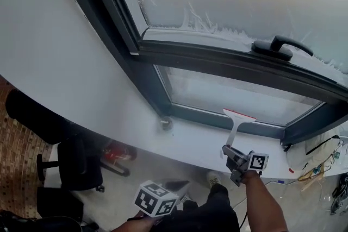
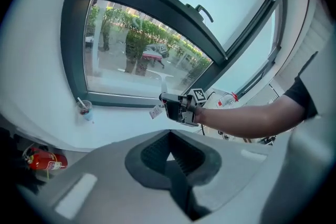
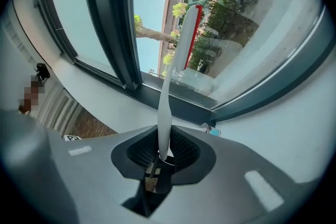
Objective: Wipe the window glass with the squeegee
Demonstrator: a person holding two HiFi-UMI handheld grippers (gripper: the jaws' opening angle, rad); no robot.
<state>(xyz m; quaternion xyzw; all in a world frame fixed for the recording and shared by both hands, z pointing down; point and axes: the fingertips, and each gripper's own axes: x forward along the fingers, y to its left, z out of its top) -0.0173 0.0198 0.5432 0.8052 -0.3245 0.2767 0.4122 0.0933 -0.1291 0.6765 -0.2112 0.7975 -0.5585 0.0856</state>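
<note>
**Right gripper holds the squeegee at the window**

Head view: The right gripper (image 1: 232, 159) is at 5 o'clock. It is shut tight on the thin handle of the white plastic squeegee with a red edge (image 1: 237, 121). The squeegee's wide end points to 12 o'clock, low on the lower window glass (image 1: 217, 92), just above the dark grey frame (image 1: 201, 116). The left gripper (image 1: 156, 199) hangs at 6 o'clock, well apart from the window. Its cube shows black and white squares and no words.

Left gripper view: The left gripper's jaws are pressed together with nothing between them. At 12 o'clock from them a small paper tag (image 2: 156, 111) hangs by the squeegee; its print is too small to read. A clear cup with a straw (image 2: 84, 109) stands on the white sill (image 2: 121, 118) at 9 o'clock.

Right gripper view: The jaws pinch the bottom of the white handle. The handle runs up to 12 o'clock, to the red-edged end at the glass.
</note>
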